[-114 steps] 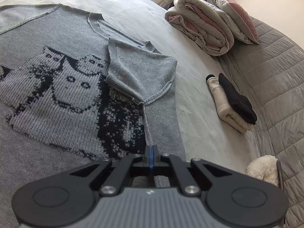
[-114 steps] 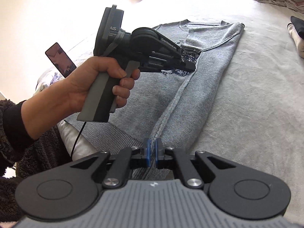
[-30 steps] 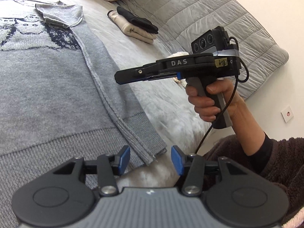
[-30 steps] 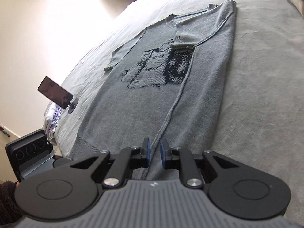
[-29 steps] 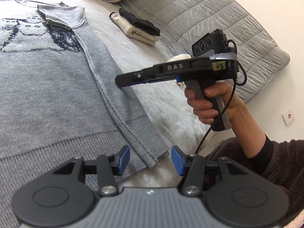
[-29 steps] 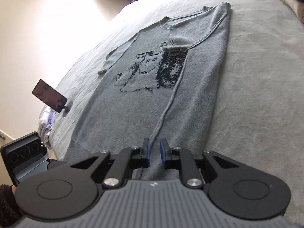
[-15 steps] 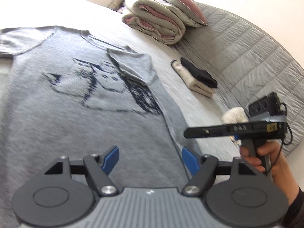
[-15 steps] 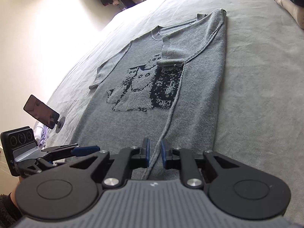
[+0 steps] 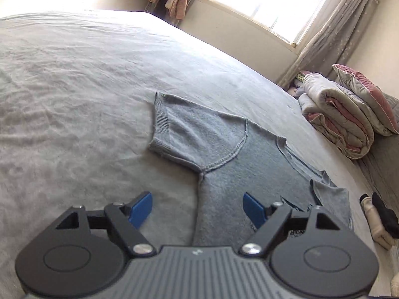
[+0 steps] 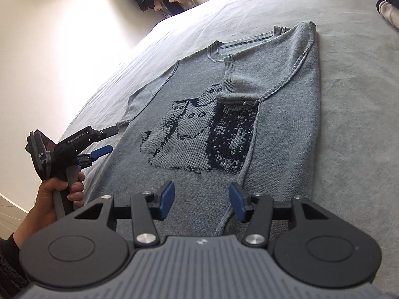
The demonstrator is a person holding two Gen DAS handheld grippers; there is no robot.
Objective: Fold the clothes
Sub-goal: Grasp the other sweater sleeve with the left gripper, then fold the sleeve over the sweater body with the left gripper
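Matt ribbed-knit sweater (image 10: 249, 129), wrinkled cloth bedsheet (image 9: 74, 79)

sweater (image 10: 249, 134) flat on bed (image 10: 354, 114), right sleeve (image 10: 239, 84) folded onto chest, left sleeve (image 9: 174, 129) spread out, left claw (image 10: 104, 140) beside its left edge

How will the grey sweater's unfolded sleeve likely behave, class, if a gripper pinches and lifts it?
The sleeve is soft knit lying flat on the bed, so it will probably droop. Joined at the shoulder seam, it will likely tug the sweater along. The ribbed cuff may grip well.
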